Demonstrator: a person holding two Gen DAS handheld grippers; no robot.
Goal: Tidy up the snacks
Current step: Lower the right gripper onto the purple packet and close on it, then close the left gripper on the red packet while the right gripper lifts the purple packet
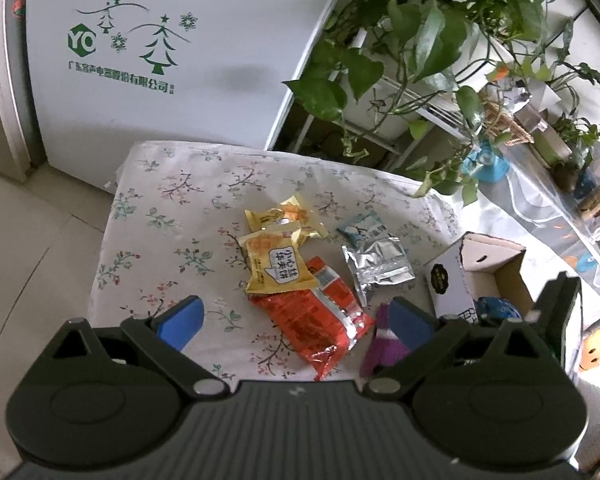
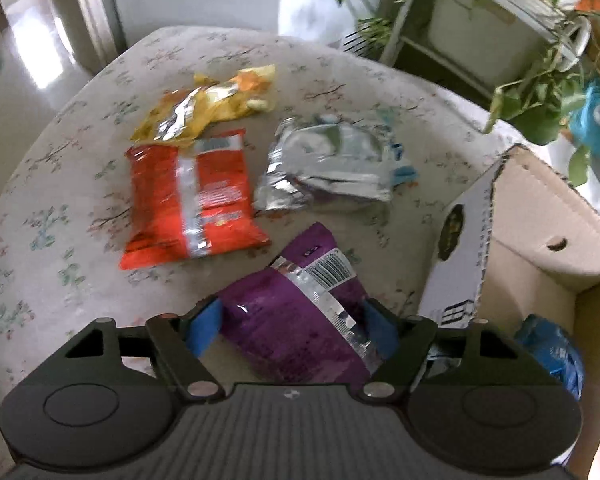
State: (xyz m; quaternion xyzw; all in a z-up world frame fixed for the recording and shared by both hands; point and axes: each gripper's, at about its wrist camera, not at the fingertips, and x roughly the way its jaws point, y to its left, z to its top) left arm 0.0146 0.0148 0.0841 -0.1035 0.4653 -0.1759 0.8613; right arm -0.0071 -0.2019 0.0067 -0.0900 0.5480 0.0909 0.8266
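Snack packets lie on a floral-cloth table (image 1: pixel 160 208): two yellow packets (image 1: pixel 276 248), a red packet (image 1: pixel 320 316), a silver packet (image 1: pixel 376 268) and a purple packet (image 1: pixel 380 344). My left gripper (image 1: pixel 296 320) is open and empty, hovering above the red packet. In the right wrist view my right gripper (image 2: pixel 292 324) has its blue pads on both sides of the purple packet (image 2: pixel 292 320), gripping it near the table. The red packet (image 2: pixel 188 200), yellow packets (image 2: pixel 208 108) and silver packet (image 2: pixel 328 164) lie beyond. An open cardboard box (image 2: pixel 532 248) stands to the right with a blue packet (image 2: pixel 552 352) inside.
A white fridge (image 1: pixel 172 60) stands behind the table. Potted plants (image 1: pixel 420 40) on a white rack and a cluttered shelf (image 1: pixel 560 200) are at the right. The box (image 1: pixel 480 272) sits at the table's right edge. Tiled floor (image 1: pixel 28 240) lies at the left.
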